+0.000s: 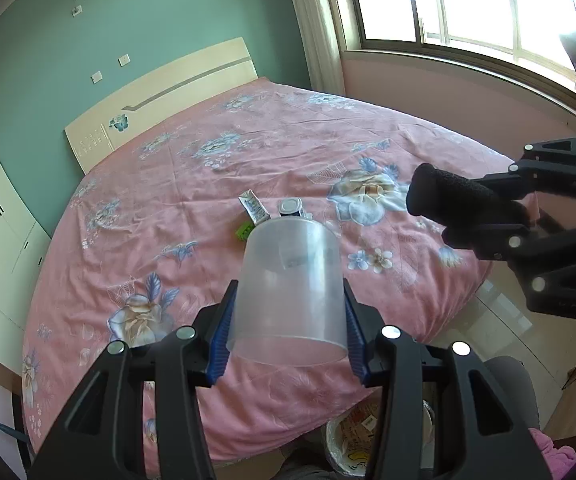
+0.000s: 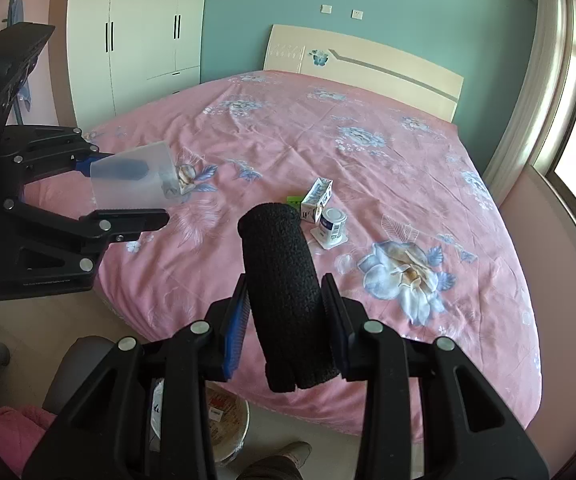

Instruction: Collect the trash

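- The left gripper (image 1: 288,320) is clamping a translucent plastic cup (image 1: 292,280) between its blue pads, the cup lying along the fingers with its open mouth toward the camera and its base pointing out over the bed (image 1: 248,152).
- The right gripper (image 2: 284,320) is squeezing a black foam roll (image 2: 284,292) between narrowly set fingers; the roll is sticking out past the fingertips toward the far side.
- Both grippers are hanging above the near edge of the bed, the left one appearing at the left in the right wrist view, the right one at the right in the left wrist view.
- Trash is lying near the middle of the pink floral bedcover: a small white and blue carton (image 2: 317,196), a small round tub (image 2: 333,224) just beside it on a white lid or card, and a green scrap (image 2: 294,200) touching the carton's far-left side.
- In the left wrist view the held cup is partly covering this cluster; a crumpled foil tube or wrapper (image 1: 252,210) is showing just left of it.
- A bin lined with a bag (image 1: 352,440) is standing on the floor below the grippers, against the near side of the bed.
- A white wardrobe (image 2: 144,20), a cream headboard (image 2: 368,60) and a window (image 1: 468,4) are bordering the room.
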`<state>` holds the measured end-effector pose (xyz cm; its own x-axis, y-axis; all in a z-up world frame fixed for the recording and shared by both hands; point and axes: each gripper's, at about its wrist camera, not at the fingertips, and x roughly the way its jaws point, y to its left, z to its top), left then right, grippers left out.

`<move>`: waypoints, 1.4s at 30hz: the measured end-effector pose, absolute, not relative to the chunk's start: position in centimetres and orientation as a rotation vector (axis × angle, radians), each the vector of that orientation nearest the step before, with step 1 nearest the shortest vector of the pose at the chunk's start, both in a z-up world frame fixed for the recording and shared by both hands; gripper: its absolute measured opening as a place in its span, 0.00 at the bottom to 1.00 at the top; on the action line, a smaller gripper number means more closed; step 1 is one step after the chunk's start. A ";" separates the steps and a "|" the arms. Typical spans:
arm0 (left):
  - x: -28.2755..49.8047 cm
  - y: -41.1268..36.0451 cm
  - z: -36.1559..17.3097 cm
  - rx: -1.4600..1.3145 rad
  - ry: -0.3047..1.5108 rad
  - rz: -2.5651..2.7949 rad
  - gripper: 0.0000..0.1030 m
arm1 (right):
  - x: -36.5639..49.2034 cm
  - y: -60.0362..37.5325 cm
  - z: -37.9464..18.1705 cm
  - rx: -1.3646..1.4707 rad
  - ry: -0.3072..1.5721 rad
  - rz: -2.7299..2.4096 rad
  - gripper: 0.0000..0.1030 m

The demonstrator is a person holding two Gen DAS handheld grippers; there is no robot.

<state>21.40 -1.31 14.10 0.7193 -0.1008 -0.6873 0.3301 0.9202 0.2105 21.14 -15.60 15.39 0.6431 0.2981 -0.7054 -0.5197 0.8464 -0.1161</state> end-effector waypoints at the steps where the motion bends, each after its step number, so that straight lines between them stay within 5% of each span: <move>1: 21.0 -1.3 13.7 0.334 0.738 -0.244 0.48 | 20.8 -15.6 15.0 -0.324 0.741 0.478 0.36; 42: 16.9 1.1 -13.4 0.251 1.225 -0.297 0.48 | 15.6 -10.3 -10.6 -0.392 1.169 0.641 0.36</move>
